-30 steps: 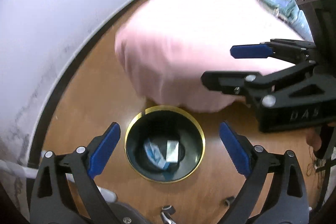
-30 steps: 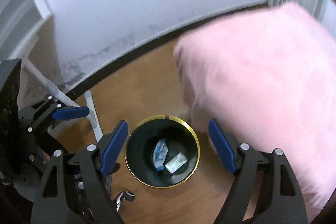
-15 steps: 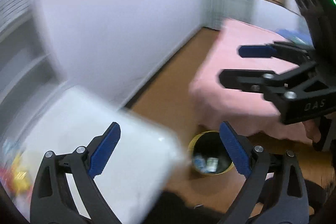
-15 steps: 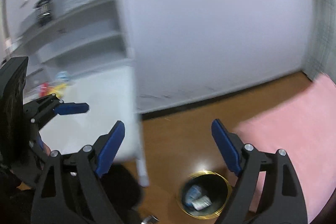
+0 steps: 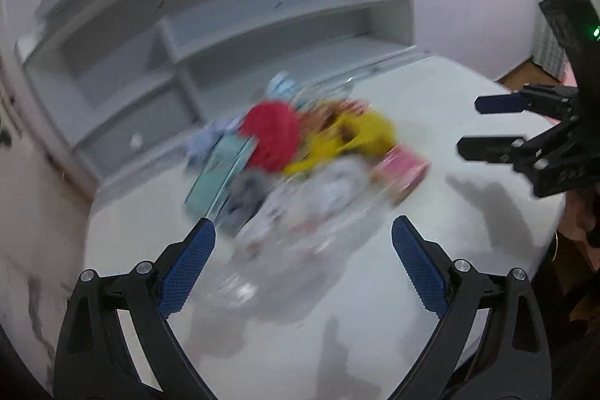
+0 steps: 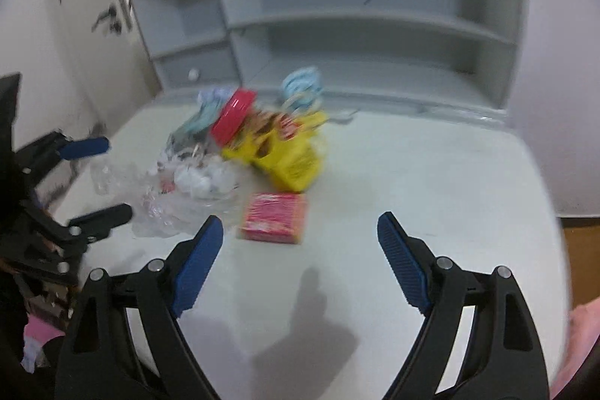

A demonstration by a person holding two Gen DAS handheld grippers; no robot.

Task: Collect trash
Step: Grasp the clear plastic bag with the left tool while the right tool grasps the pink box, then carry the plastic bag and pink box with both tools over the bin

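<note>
A blurred pile of trash lies on a white table (image 6: 412, 175): a red lid (image 6: 232, 115), a yellow wrapper (image 6: 288, 152), a pink packet (image 6: 273, 216), crumpled white paper (image 6: 202, 179) and clear plastic (image 6: 168, 208). The left wrist view shows the same red lid (image 5: 270, 134), yellow wrapper (image 5: 348, 137), pink packet (image 5: 401, 171) and a teal box (image 5: 217, 175). My left gripper (image 5: 303, 242) hangs open over the near clear plastic (image 5: 300, 235), holding nothing. To the pile's right, my right gripper (image 6: 300, 223) is open and empty, just short of the pink packet.
A grey shelf unit (image 6: 356, 25) stands behind the table against the wall. Brown floor (image 6: 577, 261) shows past the table's right edge. Each gripper appears in the other's view, the right gripper (image 5: 470, 124) and the left gripper (image 6: 116, 177), on either side of the pile.
Both views have swung up and away from the gold-rimmed bin on the floor to the white table with the trash pile. The bin and the pink cover have left view.
</note>
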